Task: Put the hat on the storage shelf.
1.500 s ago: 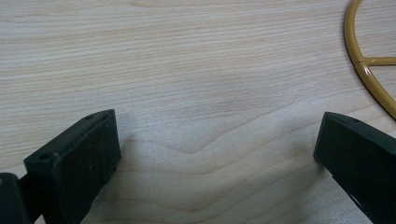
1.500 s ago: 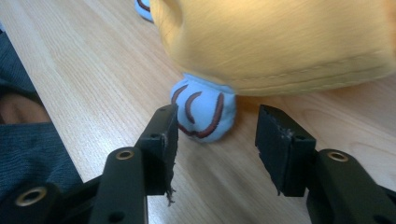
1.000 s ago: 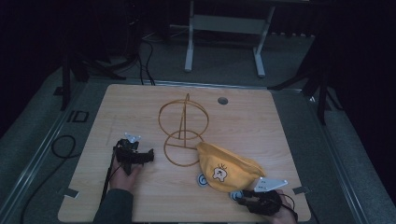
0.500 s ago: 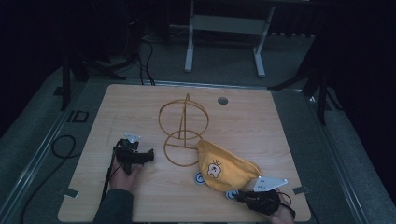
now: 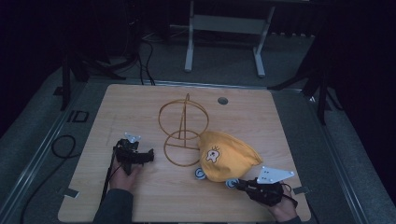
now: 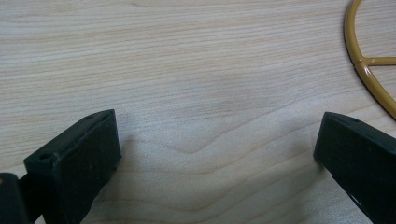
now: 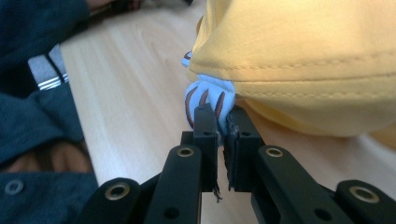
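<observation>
- Where the wooden table (image 5: pixel 140 196) nears the person's edge, the right gripper (image 5: pixel 239 185) lies low, its jaws closed tight on a small pale blue ear-shaped flap (image 7: pixel 207 100) sewn to the rim of a yellow hat (image 5: pixel 229 156).
- In the right gripper view, the two black jaws meet almost flat together, with the flap's striped blue fabric pinched between their tips; a thin frayed thread hangs below them.
- Holding the hat by this little flap, rather than by the soft crown, probably gives a firm hold on a doubled, stitched edge that should not slip.
- Directly beyond the right jaws, the hat touches them through the flap, and its yellow bulk spreads away up and to the right in that view.
- From the high view, the hat rests on the table just right of a gold wire stand (image 5: pixel 183 130), with a small cartoon face on its front and a second blue flap (image 5: pixel 199 174) at its near left edge.
- Whether the hat's near edge is lifted off the wood is hard to tell; it looks slightly raised at the pinch.
- Meanwhile the left gripper (image 5: pixel 148 155) rests on the table to the left of the stand, its jaws spread wide with bare wood between them.
- That placement seems meant to keep the left hand ready near the stand's round base (image 6: pixel 369 70), whose gold curve sits just beyond its right-hand jaw.
</observation>
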`<state>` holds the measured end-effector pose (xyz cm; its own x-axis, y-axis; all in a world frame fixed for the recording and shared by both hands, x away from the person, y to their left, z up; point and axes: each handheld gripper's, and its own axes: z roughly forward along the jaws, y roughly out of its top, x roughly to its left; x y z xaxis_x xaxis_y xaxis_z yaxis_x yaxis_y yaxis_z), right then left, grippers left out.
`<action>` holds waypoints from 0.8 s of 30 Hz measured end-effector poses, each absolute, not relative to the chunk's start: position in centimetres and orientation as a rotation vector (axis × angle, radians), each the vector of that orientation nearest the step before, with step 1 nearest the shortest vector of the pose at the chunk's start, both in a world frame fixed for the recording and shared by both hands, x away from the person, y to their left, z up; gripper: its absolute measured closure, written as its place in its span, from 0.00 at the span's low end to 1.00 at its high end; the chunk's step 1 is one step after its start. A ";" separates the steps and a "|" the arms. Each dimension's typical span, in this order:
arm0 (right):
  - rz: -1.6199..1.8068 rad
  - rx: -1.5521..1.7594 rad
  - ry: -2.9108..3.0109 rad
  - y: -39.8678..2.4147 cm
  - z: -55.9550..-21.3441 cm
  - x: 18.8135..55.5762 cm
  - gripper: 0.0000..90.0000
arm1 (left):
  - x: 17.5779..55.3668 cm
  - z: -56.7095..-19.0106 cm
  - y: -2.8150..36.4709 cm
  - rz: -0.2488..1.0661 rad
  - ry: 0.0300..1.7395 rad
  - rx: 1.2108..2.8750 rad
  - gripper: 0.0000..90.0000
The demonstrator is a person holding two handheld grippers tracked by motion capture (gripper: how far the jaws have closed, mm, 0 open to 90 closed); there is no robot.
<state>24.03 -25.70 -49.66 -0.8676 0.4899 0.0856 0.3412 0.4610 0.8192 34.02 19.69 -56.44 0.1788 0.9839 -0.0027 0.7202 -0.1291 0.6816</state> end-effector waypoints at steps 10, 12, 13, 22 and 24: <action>1.405 0.706 2.459 -26.2 -47.2 25.2 0.94 | 34.0 -56.4 19.7 0.626 1.598 1.913 0.00; 1.436 0.684 2.437 -26.4 -46.1 25.6 0.94 | 34.0 -56.5 19.7 0.627 1.599 1.909 0.00; 1.441 0.676 2.429 -26.4 -45.8 25.7 0.94 | 34.0 -56.5 19.7 0.627 1.599 1.908 0.00; 1.474 0.627 2.390 -26.6 -43.2 25.9 0.95 | 34.0 -56.5 19.7 0.626 1.599 1.909 0.00; 1.514 0.610 2.371 -26.9 -42.6 25.8 0.95 | 34.0 -56.4 19.7 0.626 1.599 1.909 0.00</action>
